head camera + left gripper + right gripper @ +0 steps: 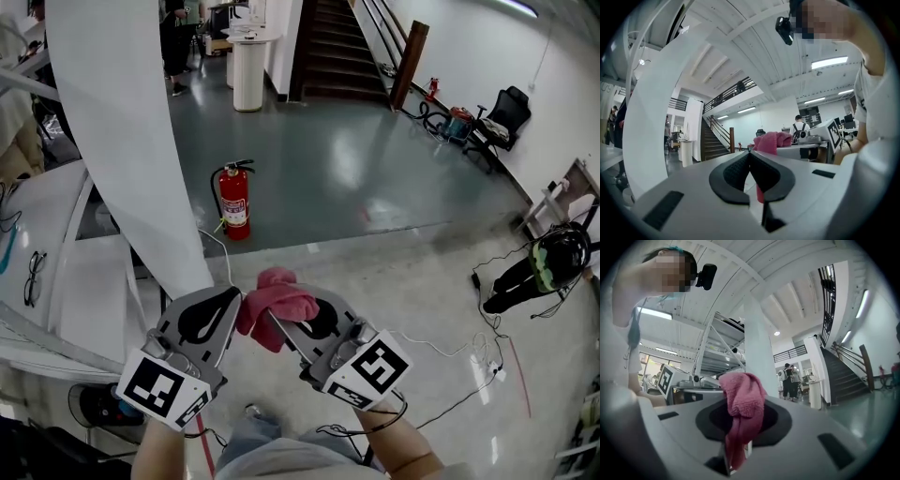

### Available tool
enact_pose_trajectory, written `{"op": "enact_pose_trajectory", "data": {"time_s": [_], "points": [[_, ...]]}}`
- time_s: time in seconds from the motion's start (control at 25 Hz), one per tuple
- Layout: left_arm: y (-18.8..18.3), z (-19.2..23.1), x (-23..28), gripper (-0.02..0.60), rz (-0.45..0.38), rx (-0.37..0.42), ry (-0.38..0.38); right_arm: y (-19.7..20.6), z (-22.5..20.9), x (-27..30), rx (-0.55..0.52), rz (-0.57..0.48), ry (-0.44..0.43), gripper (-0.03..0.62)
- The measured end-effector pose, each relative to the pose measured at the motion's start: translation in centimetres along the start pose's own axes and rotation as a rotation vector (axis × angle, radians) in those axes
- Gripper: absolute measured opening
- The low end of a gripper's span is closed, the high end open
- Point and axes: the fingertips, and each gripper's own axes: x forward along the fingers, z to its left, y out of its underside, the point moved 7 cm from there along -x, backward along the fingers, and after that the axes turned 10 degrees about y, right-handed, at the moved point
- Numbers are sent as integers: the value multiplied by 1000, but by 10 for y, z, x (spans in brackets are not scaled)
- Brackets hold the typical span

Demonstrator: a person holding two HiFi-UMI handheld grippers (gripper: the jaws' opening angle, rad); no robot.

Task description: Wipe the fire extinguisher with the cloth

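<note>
My right gripper (281,326) pinches a fold of the pink cloth (274,300), soft, light and limp enough to droop past the fingers, my left gripper (230,305) is pressed together just beside it, and the fire extinguisher (234,200), likely heavy and slick, stands well ahead.

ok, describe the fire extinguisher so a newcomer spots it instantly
Find the wide white column at left of the head view; just right of it, on the glossy grey floor, stands the fire extinguisher. It's the only upright red cylinder there, with a black hose.
</note>
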Motion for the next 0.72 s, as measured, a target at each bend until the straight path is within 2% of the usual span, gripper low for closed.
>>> {"op": "enact_pose_trajectory", "data": {"time_s": [0.16,0.32,0.48,0.72], "points": [[-1,22,3,8,8,2,27,-1,1,18,7,-2,15,80],[-3,41,23,8,7,-2,45,-3,-21,32,19,15,37,80],[-1,56,56,8,12,6,30,-3,-61,46,22,2,28,80],[-1,63,134,8,12,-3,-55,-5,-146,53,2,12,-67,80]]}}
